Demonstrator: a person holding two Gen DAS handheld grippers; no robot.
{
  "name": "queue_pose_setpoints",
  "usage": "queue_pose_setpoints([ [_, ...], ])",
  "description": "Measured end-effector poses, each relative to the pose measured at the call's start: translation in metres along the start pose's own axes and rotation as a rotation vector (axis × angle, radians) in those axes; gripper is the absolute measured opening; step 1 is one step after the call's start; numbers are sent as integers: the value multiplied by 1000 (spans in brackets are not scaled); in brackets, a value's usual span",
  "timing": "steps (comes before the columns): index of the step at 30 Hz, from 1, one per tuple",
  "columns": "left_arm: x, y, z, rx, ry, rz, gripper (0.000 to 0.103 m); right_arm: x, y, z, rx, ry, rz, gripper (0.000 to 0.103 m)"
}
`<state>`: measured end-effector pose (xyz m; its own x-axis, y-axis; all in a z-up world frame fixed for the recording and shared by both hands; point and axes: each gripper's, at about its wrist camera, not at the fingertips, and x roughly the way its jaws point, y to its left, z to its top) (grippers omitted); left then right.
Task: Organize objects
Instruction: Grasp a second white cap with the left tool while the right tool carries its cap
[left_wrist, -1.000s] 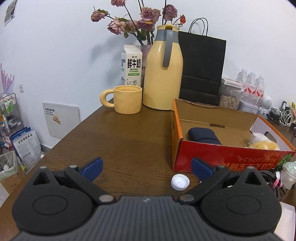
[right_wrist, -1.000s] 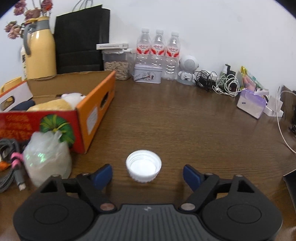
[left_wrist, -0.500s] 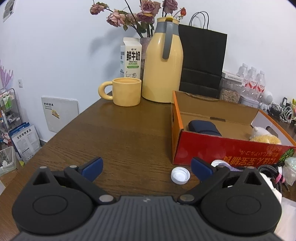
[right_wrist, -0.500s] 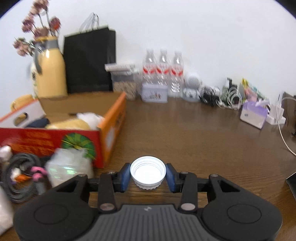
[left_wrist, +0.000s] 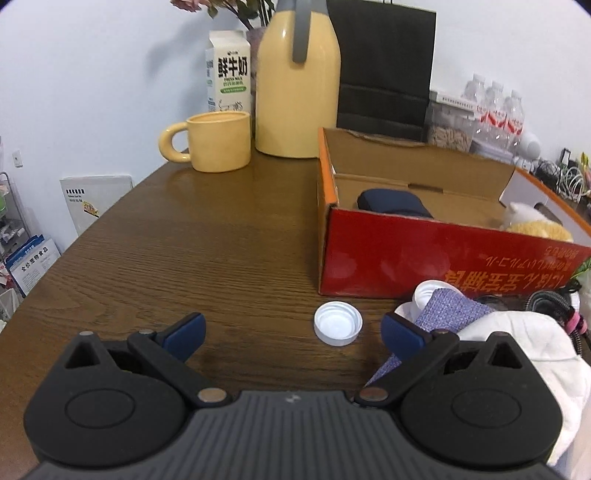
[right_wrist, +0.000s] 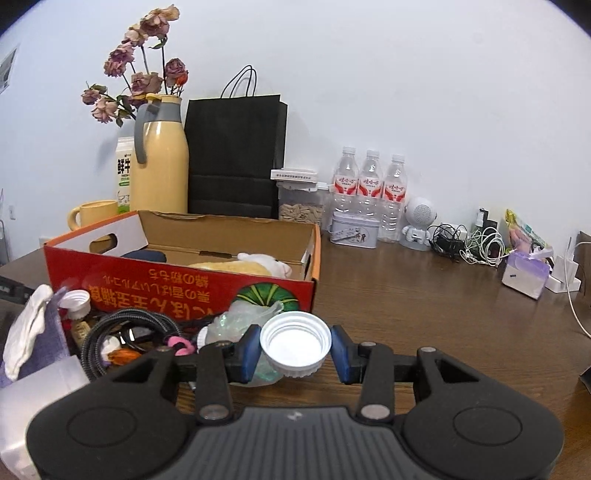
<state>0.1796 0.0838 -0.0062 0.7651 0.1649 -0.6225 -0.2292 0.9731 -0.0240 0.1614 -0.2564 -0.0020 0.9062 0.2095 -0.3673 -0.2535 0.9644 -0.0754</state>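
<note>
Right gripper (right_wrist: 294, 350) is clamped on a white bottle cap (right_wrist: 295, 344), open side up, both blue pads pressing its rim, held above the wooden table (right_wrist: 424, 314) near the front right corner of the red cardboard box (right_wrist: 184, 291). Left gripper (left_wrist: 293, 332) stands wide apart over the table, gripping nothing. A second white cap (left_wrist: 338, 323) lies on the table between its fingers, closer to the right one, just before the box (left_wrist: 424, 258).
</note>
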Motion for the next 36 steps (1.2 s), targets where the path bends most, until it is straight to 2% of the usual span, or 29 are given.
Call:
queue_pose_setpoints([
  [4,10,-2,-1,-3,28,10,103,1,0,-1,6,-2,-3,39],
  [8,13,-3,-1,0,24,30,103,1,0,-1,7,-4,-8,39],
  [16,13,-1,-1,-12,13,24,102,1,-1,-3,11,-1,-15,39],
  [17,12,-2,-1,-9,10,21,100,1,-1,-2,11,-1,-16,39],
  [18,11,-3,-1,-2,5,21,92,1,-1,-3,11,-1,-18,39],
  [19,9,-5,-2,11,-3,20,78,1,-1,-3,12,-1,-20,39],
  [20,7,-6,-2,20,-14,15,70,1,-2,-3,12,-1,-22,39],
  [21,5,-8,-3,27,-24,9,47,1,-2,-3,12,0,-24,39],
  [22,2,-9,-4,33,-33,-2,30,1,-2,-4,13,-1,-26,39],
  [26,-4,-15,-7,58,-44,-70,29,1,-1,-3,10,-1,-35,39],
  [36,-37,-19,5,58,-148,-121,29,-11,4,4,-9,-38,-22,39],
])
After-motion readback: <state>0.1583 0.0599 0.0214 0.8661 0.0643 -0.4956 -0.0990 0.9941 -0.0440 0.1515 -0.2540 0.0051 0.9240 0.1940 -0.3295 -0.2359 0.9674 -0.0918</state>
